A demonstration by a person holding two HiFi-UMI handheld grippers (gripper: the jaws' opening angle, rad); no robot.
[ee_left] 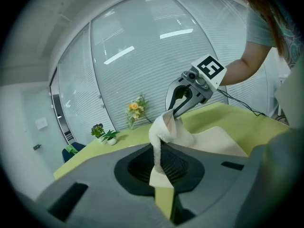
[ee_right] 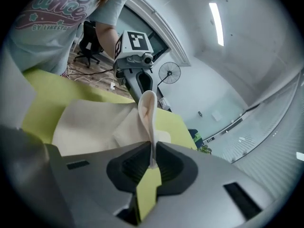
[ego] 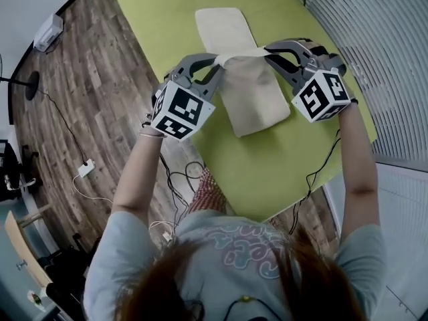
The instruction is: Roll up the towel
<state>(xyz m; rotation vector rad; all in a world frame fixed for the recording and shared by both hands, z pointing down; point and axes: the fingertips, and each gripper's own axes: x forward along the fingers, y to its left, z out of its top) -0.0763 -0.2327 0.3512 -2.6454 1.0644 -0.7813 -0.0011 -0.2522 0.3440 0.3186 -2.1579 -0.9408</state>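
Observation:
A beige towel (ego: pixel 253 97) lies lengthwise on the green table (ego: pixel 167 19). One edge of it is lifted off the table and stretched between both grippers. My left gripper (ego: pixel 218 60) is shut on the left corner, and the cloth (ee_left: pixel 166 129) rises out of its jaws (ee_left: pixel 160 174). My right gripper (ego: pixel 267 51) is shut on the right corner, where a thin fold of towel (ee_right: pixel 147 110) stands between its jaws (ee_right: pixel 152 166). Each gripper view shows the other gripper across the raised edge. The rest of the towel (ee_right: pixel 90 125) lies flat below.
Flowers (ee_left: pixel 135 110) and small potted plants (ee_left: pixel 105 136) stand at the table's far end by a glass wall with blinds. Cables and a power strip (ego: pixel 86 169) lie on the wooden floor to the left. A fan (ee_right: pixel 170 72) stands beyond the table.

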